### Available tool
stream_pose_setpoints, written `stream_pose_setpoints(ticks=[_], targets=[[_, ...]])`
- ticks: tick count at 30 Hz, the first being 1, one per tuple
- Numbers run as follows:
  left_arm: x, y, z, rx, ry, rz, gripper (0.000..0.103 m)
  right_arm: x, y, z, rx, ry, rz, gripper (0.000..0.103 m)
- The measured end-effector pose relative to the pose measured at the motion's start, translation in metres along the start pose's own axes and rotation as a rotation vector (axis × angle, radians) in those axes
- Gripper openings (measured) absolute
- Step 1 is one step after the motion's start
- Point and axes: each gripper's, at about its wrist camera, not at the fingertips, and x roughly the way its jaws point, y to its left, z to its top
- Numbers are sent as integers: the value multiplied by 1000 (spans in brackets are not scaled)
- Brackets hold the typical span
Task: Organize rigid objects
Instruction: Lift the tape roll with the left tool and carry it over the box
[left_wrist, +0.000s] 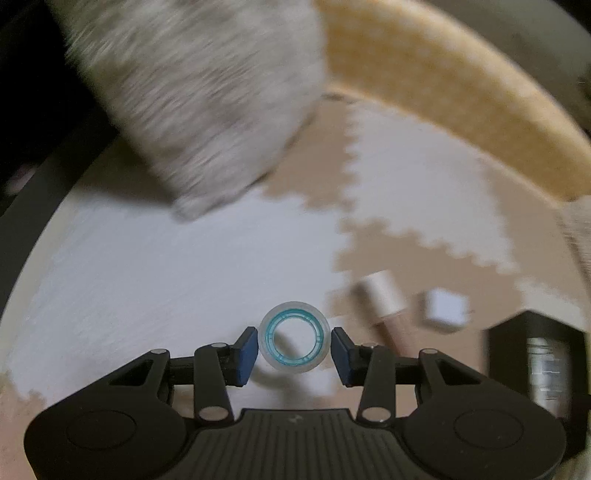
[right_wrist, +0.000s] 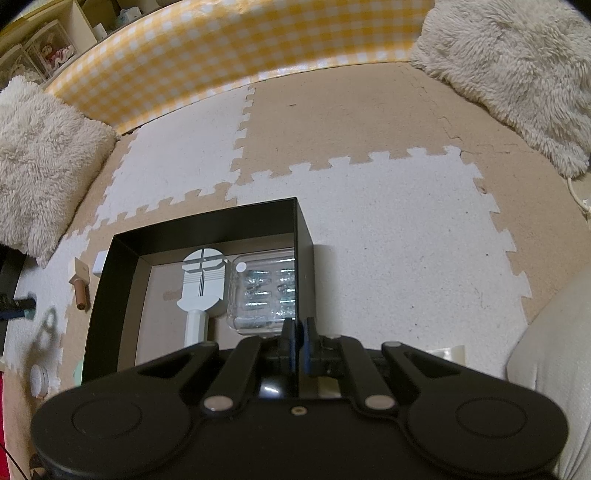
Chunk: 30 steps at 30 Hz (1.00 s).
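Left gripper (left_wrist: 294, 350) fingers spread around clear teal-ringed cap (left_wrist: 294, 338); right gripper (right_wrist: 297, 338) fingers pinching black box (right_wrist: 304, 236) wall; no legible writing.

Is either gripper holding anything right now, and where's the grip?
Right gripper clamps the black box by its near wall. Left gripper brackets the clear ring, not gripping.

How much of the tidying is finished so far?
Partly done. The black box already holds a white tool and a clear case. The left gripper is open around a small round ring. A wooden brush and a white cube are outside the box.
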Motion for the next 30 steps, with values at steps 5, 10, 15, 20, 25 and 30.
stream_pose_setpoints(ticks=[5,10,15,20,25,30], targets=[[-22,-47,-2,99,-58,-131,44,0,0,0,-1,0,-1,5],[-33,-94,-15,203,-67,-235,44,0,0,0,-2,0,-2,5],[-35,-144,-40,329,-33,-333,44,0,1,0,-1,0,-1,5],[-24,-185,-69,466,38,-389,44,0,1,0,-1,0,-1,5],[-5,-212,-88,545,110,-410,44,0,1,0,-3,0,-3,5],[12,-228,-96,576,179,-401,44,0,1,1,-5,1,-5,5]])
